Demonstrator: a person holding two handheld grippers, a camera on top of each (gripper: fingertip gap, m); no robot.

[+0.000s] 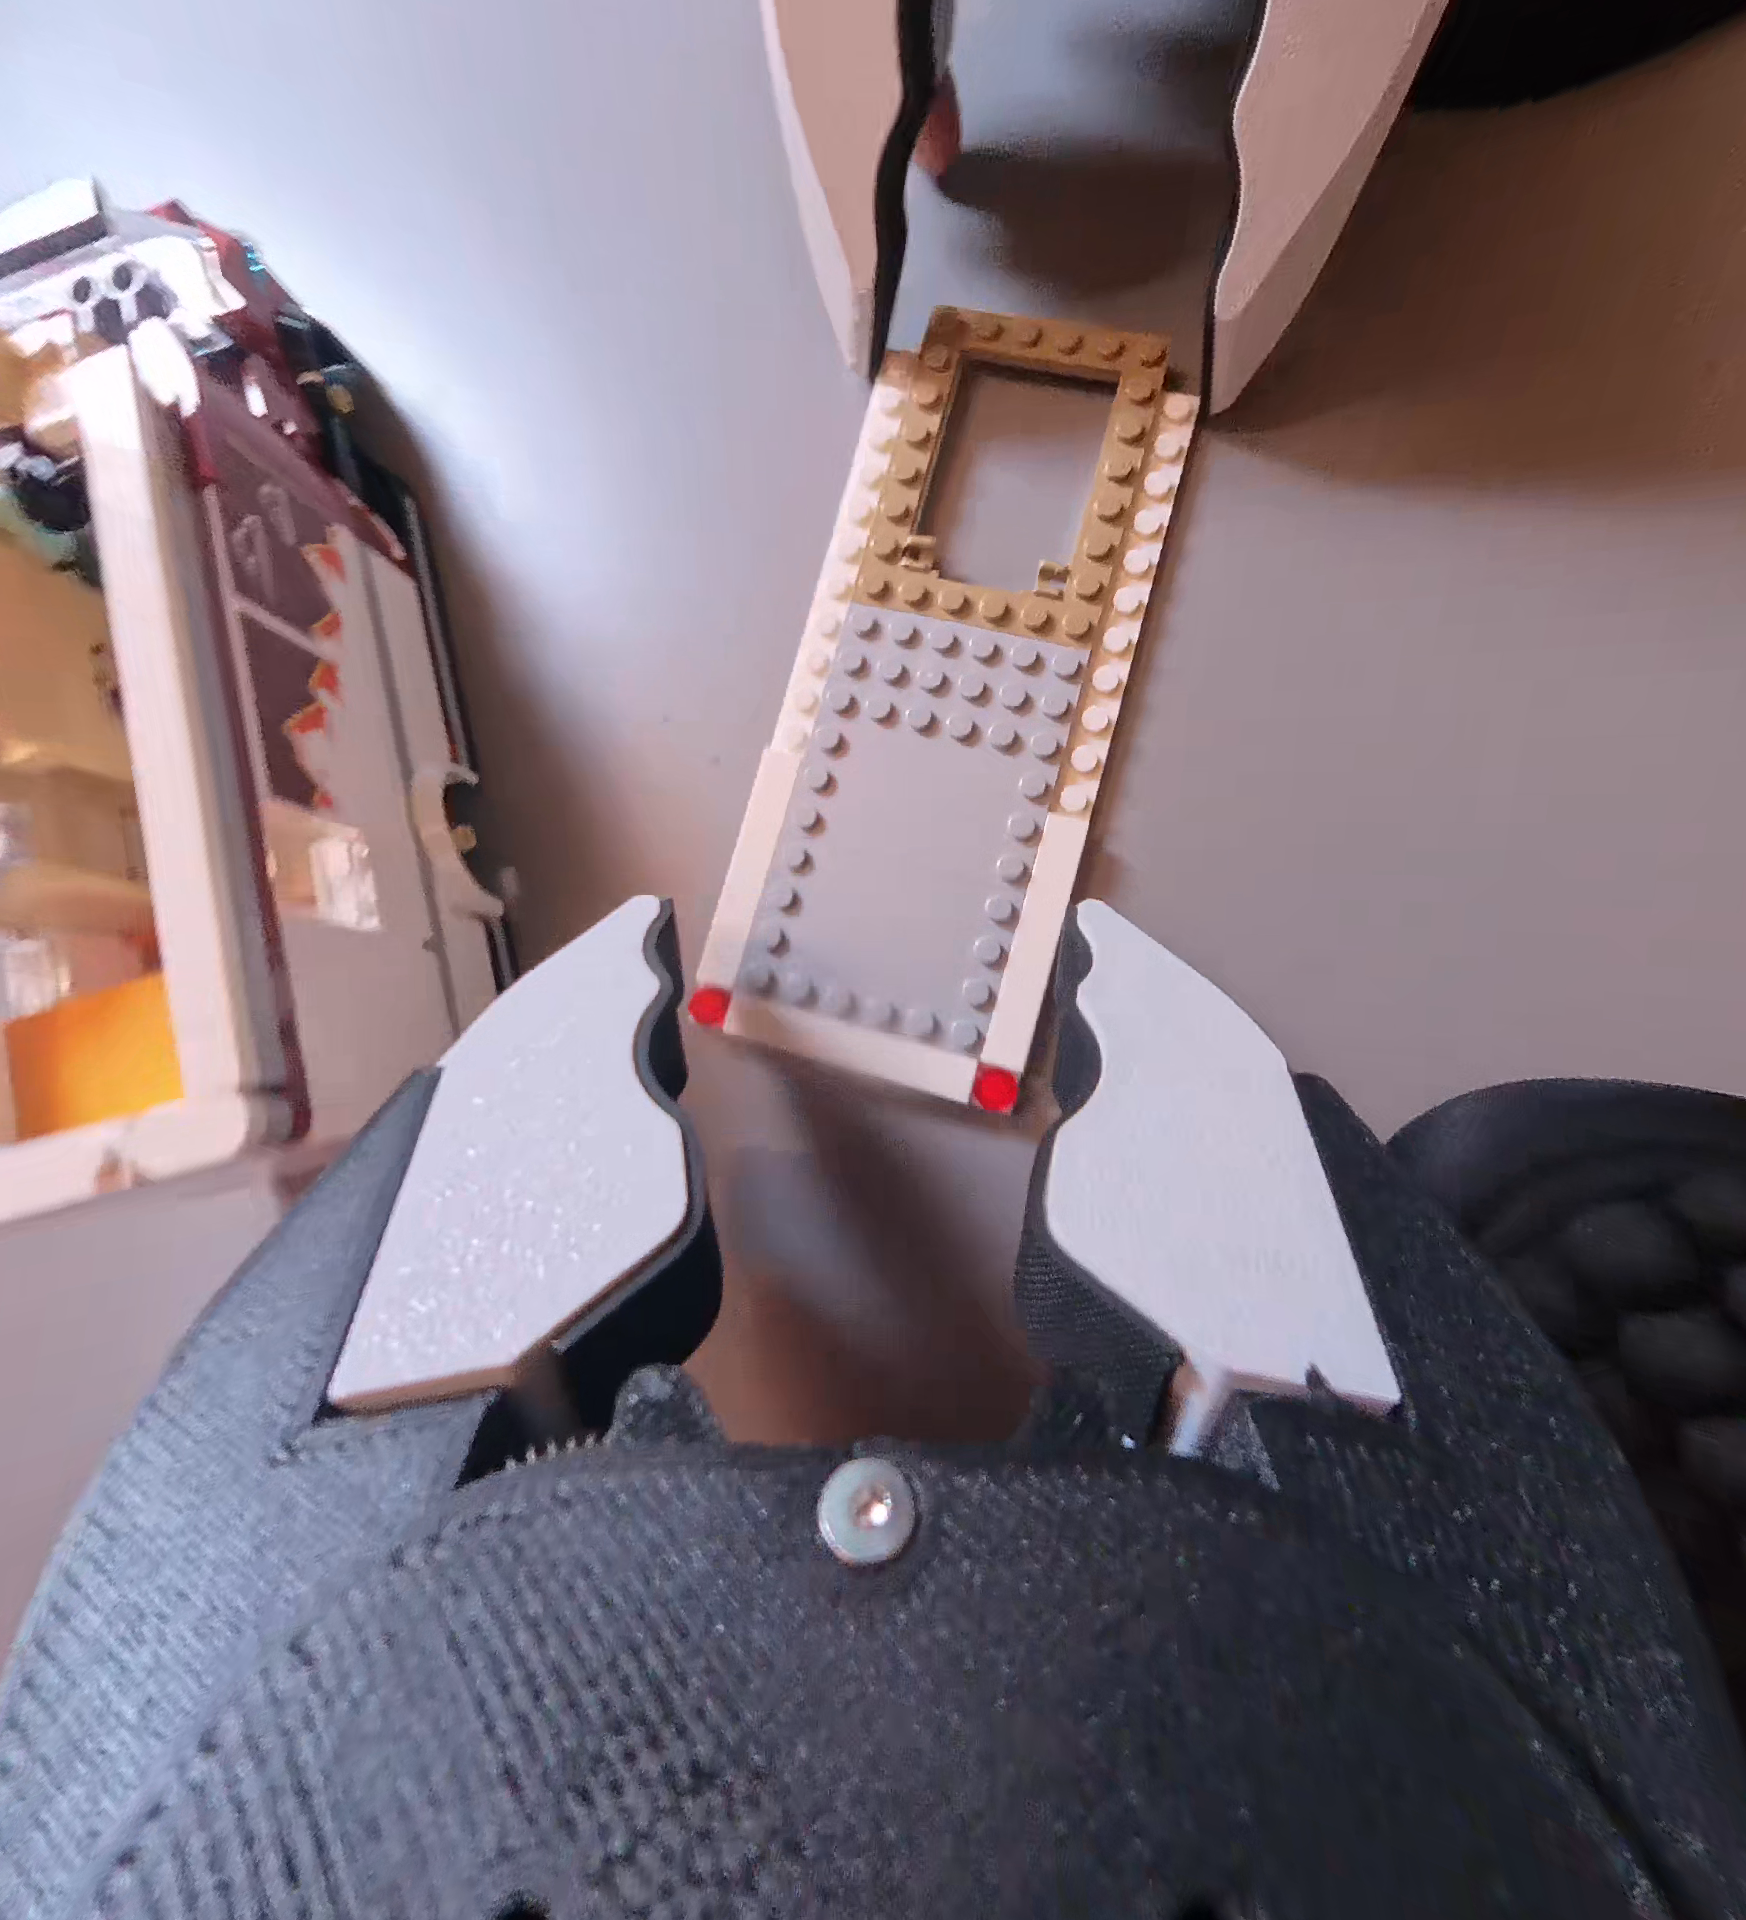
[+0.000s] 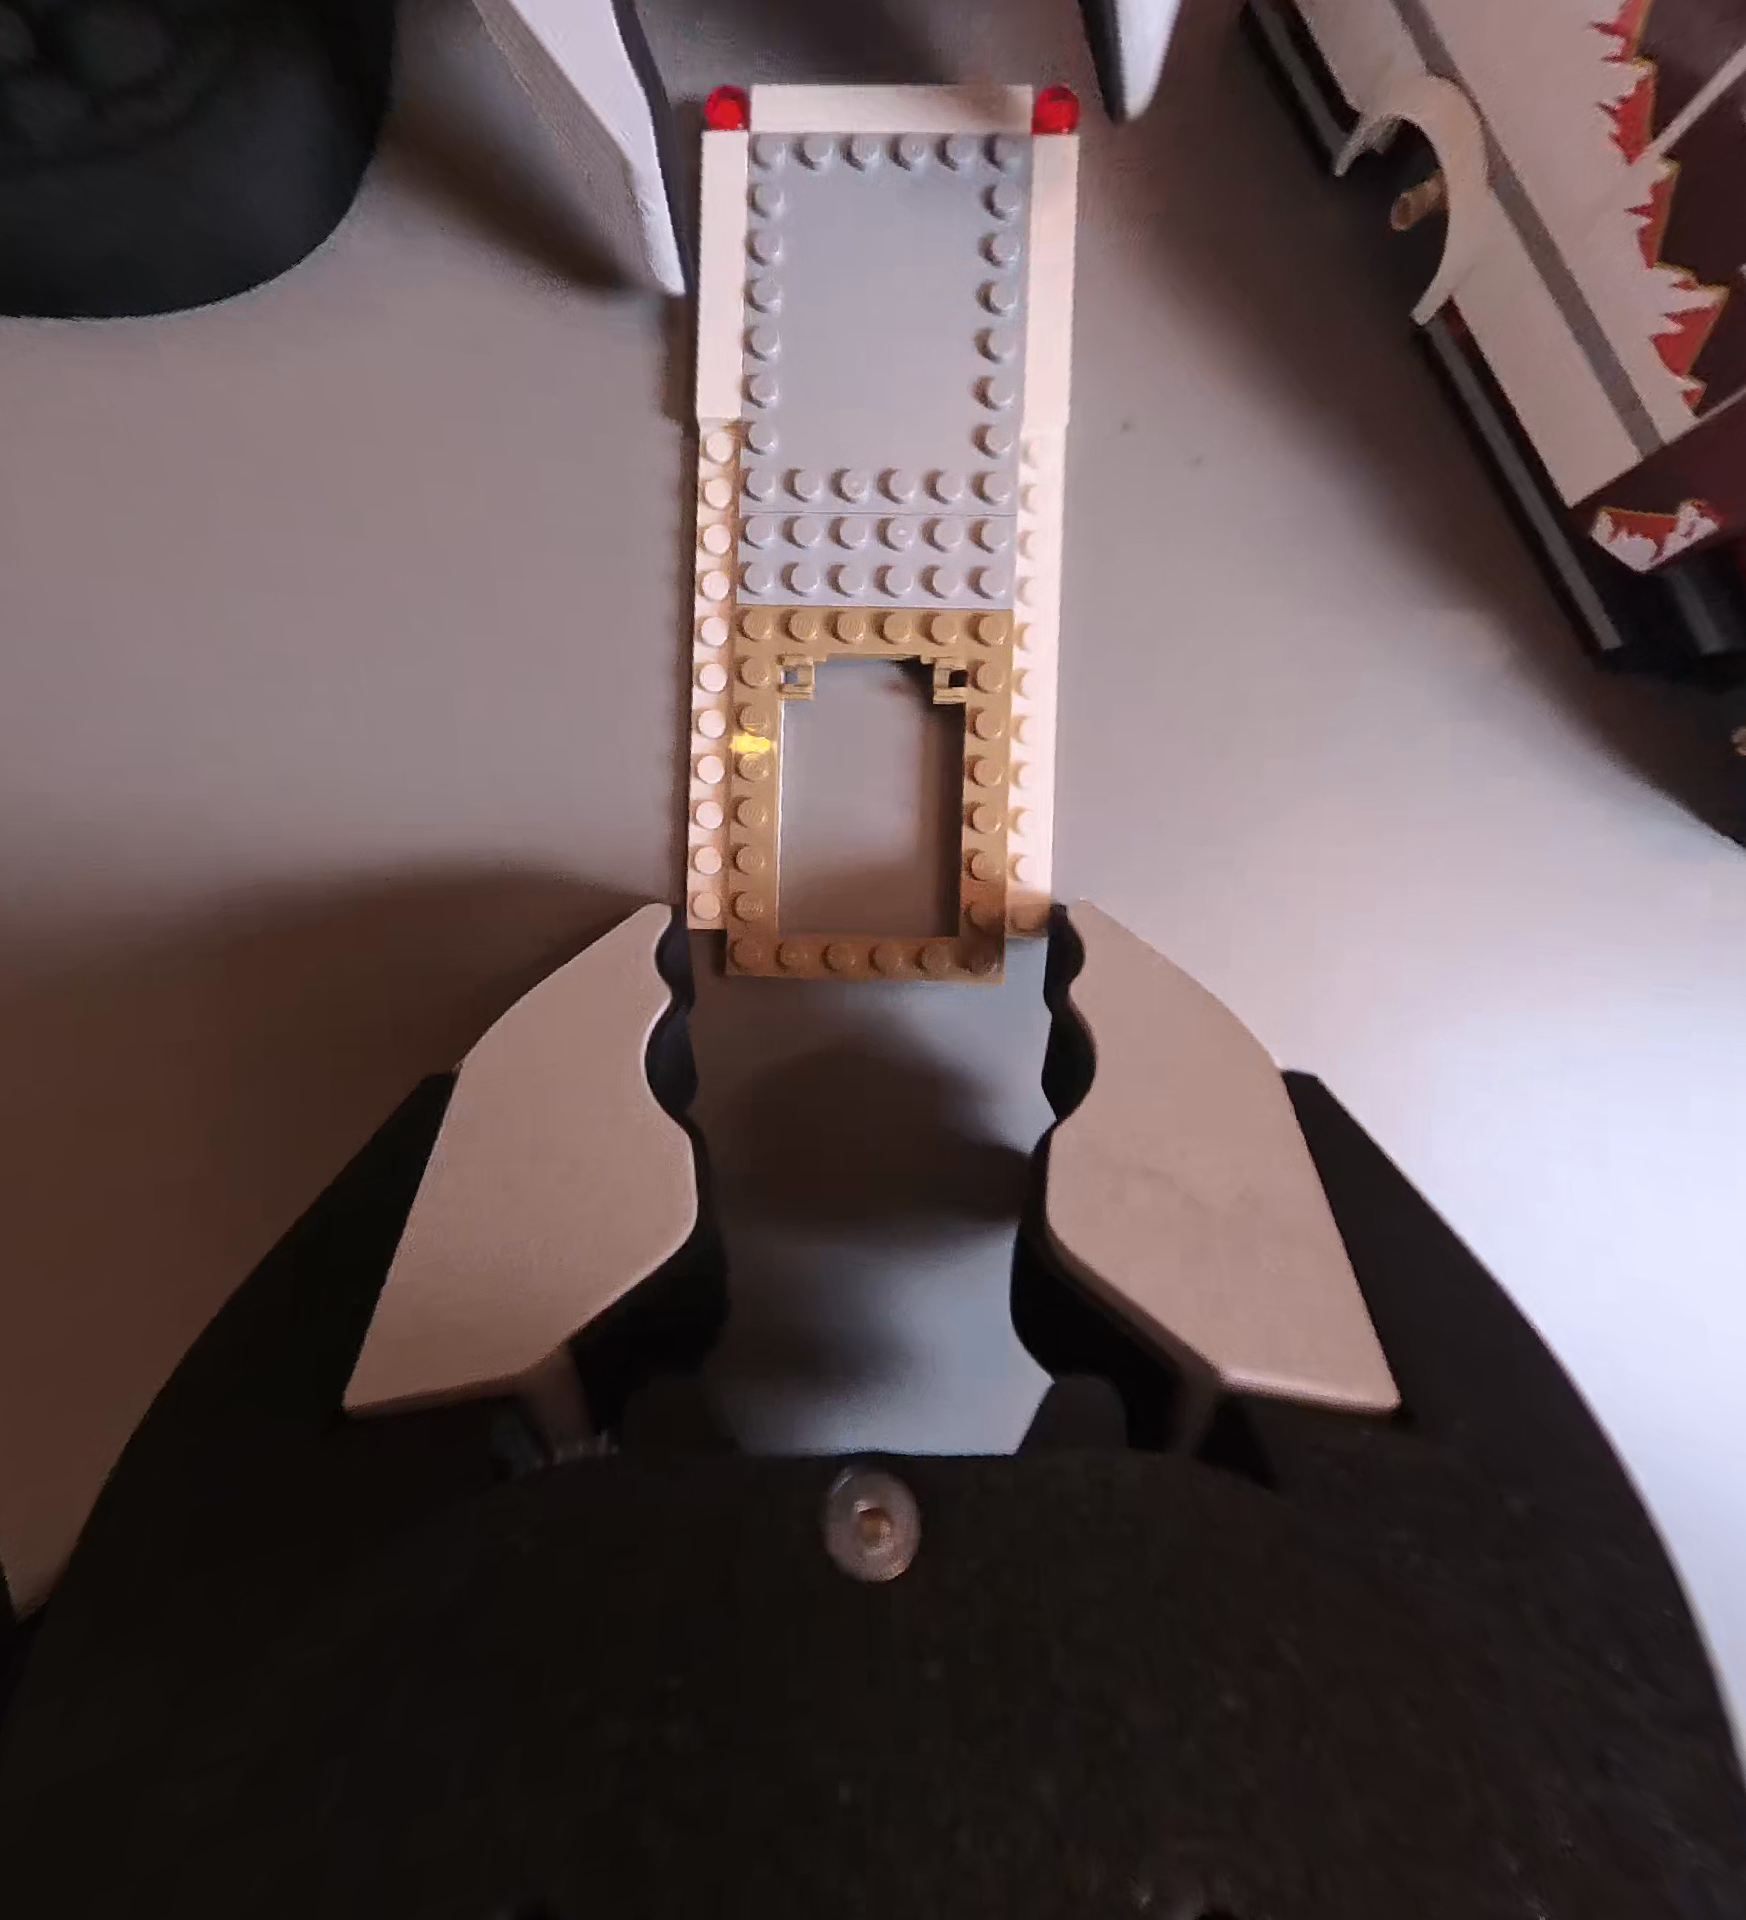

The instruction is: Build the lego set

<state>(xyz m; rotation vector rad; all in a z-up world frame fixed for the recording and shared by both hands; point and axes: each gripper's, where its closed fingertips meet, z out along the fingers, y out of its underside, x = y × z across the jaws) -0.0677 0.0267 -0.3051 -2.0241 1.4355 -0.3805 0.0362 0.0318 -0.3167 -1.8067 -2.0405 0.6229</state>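
A long flat plate of studded bricks (image 1: 910, 831) lies on the grey table (image 1: 1471, 727). It is grey in the middle with white side strips, a tan open frame (image 2: 755, 790) at one end and two red studs (image 1: 709, 1006) at the other. My left gripper (image 1: 874, 935) is open, its fingertips on either side of the red-stud end with small gaps. My right gripper (image 2: 864, 935) is open, its fingertips close beside the tan end. Each view shows the other gripper at the plate's far end: the right gripper (image 1: 1045, 353) in the left wrist view, the left gripper's fingers (image 2: 599, 125) in the right wrist view.
A large brick-built model (image 1: 225, 675) in white, dark red and tan stands to the left of the plate; it also shows at the top right of the right wrist view (image 2: 1627, 312). A black quilted object (image 1: 1627, 1299) lies on the other side, by the left gripper. Spacing between my two grippers at the tips: around 11 cm.
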